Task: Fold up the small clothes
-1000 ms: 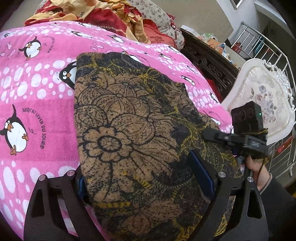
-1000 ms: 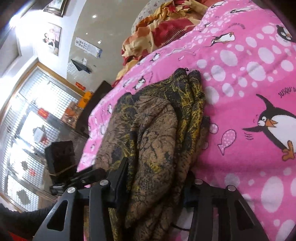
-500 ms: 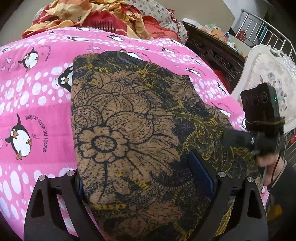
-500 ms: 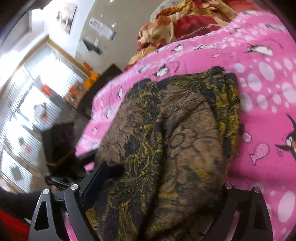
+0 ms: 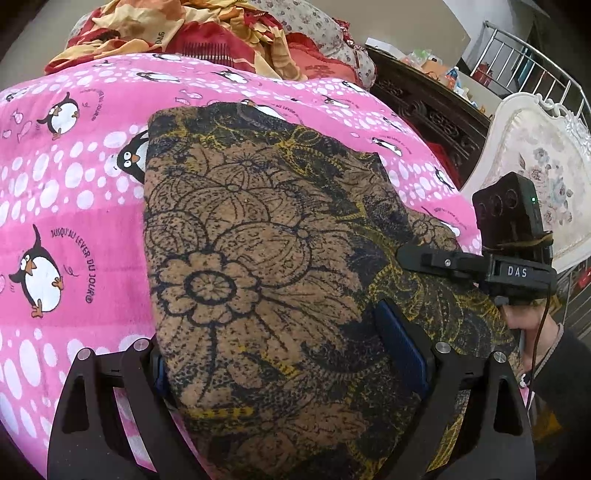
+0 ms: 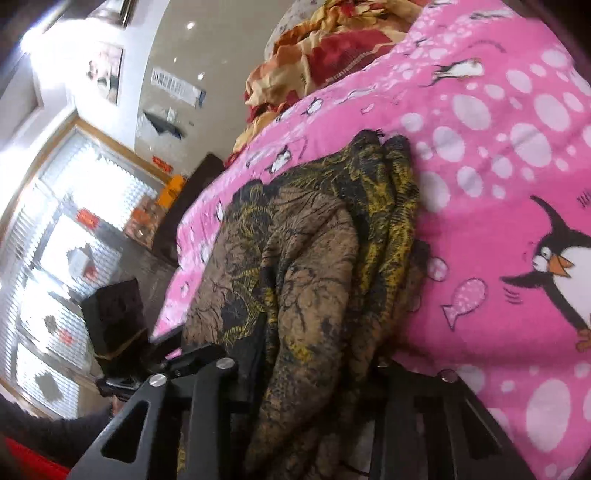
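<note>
A brown garment (image 5: 258, 258) with a black and yellow flower print lies folded on the pink penguin blanket (image 5: 66, 206). My left gripper (image 5: 291, 354) has its fingers wide apart around the garment's near edge, the cloth bulging between them. My right gripper (image 6: 317, 354) is closed on the bunched near edge of the same garment (image 6: 306, 258), with the cloth pinched between its fingers. The right gripper also shows in the left wrist view (image 5: 480, 266) at the garment's right side. The left gripper's body shows in the right wrist view (image 6: 114, 332) at the left.
A heap of red and yellow bedding (image 5: 192, 33) lies at the far end of the bed. A dark carved wooden frame (image 5: 436, 107) and a white upholstered chair (image 5: 539, 177) stand to the right. Windows (image 6: 55, 258) line the room's side.
The right gripper opened wide half a second ago and has closed again on the garment's edge. The left gripper stays around the near edge; the view shifted slightly.
</note>
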The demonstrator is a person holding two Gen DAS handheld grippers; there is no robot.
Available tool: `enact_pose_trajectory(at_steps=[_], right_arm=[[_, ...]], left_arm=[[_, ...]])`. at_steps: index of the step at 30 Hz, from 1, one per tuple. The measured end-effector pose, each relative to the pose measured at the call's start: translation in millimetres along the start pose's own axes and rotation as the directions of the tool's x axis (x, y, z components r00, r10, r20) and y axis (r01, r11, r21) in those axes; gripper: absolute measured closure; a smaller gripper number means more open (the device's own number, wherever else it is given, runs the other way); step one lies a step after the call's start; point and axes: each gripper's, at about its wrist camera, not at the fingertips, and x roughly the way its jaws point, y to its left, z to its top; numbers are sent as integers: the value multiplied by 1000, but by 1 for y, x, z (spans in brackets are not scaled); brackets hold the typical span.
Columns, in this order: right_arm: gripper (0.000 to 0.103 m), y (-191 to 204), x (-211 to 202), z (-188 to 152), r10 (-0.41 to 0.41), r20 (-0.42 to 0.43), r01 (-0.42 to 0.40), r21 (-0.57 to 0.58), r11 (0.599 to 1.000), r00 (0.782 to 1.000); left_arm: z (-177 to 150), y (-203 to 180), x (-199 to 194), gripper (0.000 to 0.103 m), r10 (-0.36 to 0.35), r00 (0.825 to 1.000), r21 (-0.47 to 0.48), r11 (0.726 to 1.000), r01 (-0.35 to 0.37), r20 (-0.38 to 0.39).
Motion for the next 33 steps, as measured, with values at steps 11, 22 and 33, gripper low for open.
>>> enact_pose_trajectory(at_steps=[11, 22, 33], right_arm=[[72, -5, 2, 1, 13, 15, -14, 36, 999, 1000], [74, 10, 4, 0, -79, 13, 79, -28, 996, 997], [74, 9, 4, 7, -90, 0, 89, 71, 993, 996]], left_arm=[[0, 2, -2, 12, -4, 1000, -3, 1000, 4, 2], [0, -10, 2, 25, 122, 993, 35, 992, -122, 1], [9, -8, -19, 81, 105, 994, 6, 994, -105, 19]])
